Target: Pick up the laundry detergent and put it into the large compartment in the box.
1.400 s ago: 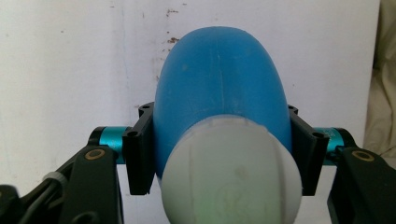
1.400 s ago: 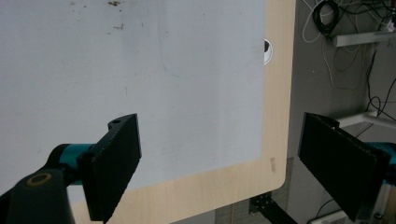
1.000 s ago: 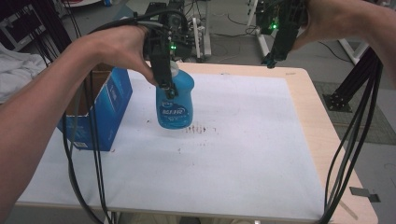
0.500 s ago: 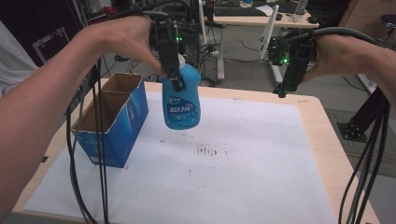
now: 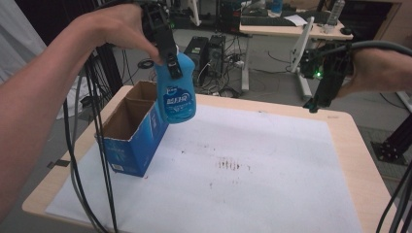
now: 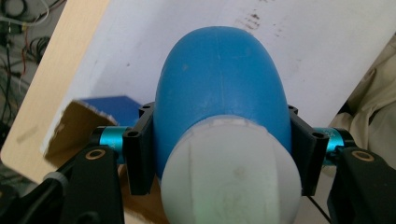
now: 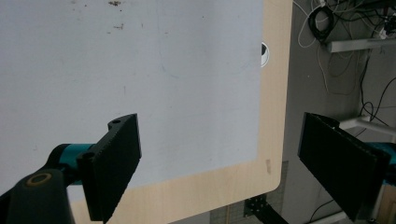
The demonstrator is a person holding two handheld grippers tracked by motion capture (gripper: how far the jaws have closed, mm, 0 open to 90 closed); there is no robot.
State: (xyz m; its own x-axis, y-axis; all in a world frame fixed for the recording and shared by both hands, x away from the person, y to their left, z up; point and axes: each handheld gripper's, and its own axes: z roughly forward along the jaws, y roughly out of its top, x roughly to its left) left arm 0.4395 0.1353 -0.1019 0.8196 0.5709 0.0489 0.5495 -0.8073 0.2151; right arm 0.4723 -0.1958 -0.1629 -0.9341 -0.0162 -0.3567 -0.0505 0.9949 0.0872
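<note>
1. A light wooden table (image 5: 346, 145) carries a white sheet (image 5: 272, 165) with small dark red stains (image 5: 233, 166) near its middle, below the level of the left jaws.
2. In the right gripper view, the table's rounded corner (image 7: 273, 179) lies between the two jaws, over grey floor (image 7: 308, 84).
3. Beyond the jaws in the high view, a desk (image 5: 291, 29) stands on the grey floor, with computer towers (image 5: 209, 51) and loose cables (image 5: 228, 87) beneath it.
4. Dark cloth (image 5: 43, 24) hangs at the far left.

Even soft light; near bottle cap blurred.
</note>
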